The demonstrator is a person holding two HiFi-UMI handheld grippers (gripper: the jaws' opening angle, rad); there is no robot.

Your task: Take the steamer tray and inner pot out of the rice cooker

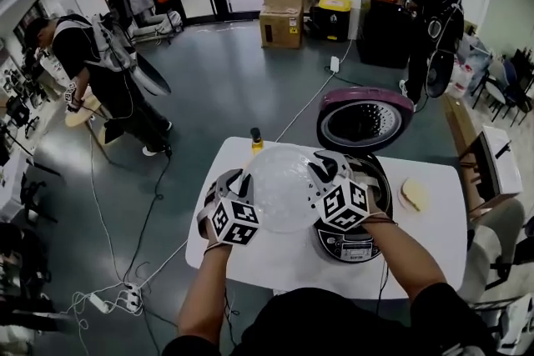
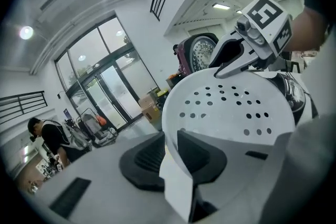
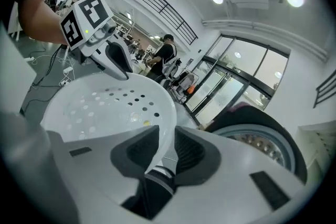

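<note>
Over table (image 1: 430, 242), tray (image 2: 231, 110) in left claw (image 2: 171, 150)

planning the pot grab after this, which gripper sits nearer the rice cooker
Likely right: right gripper holds the tray rim above the cooker; left gripper holds it over the table.

Bright ceiling lamps, sharp pictures, strong fisheye warping at edges

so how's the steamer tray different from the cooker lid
The steamer tray is pale and see-through; the cooker lid is purple with a metal inner plate. The steamer tray is held by its rim in the left claw and right claw; the cooker lid stands open. Both are round.
</note>
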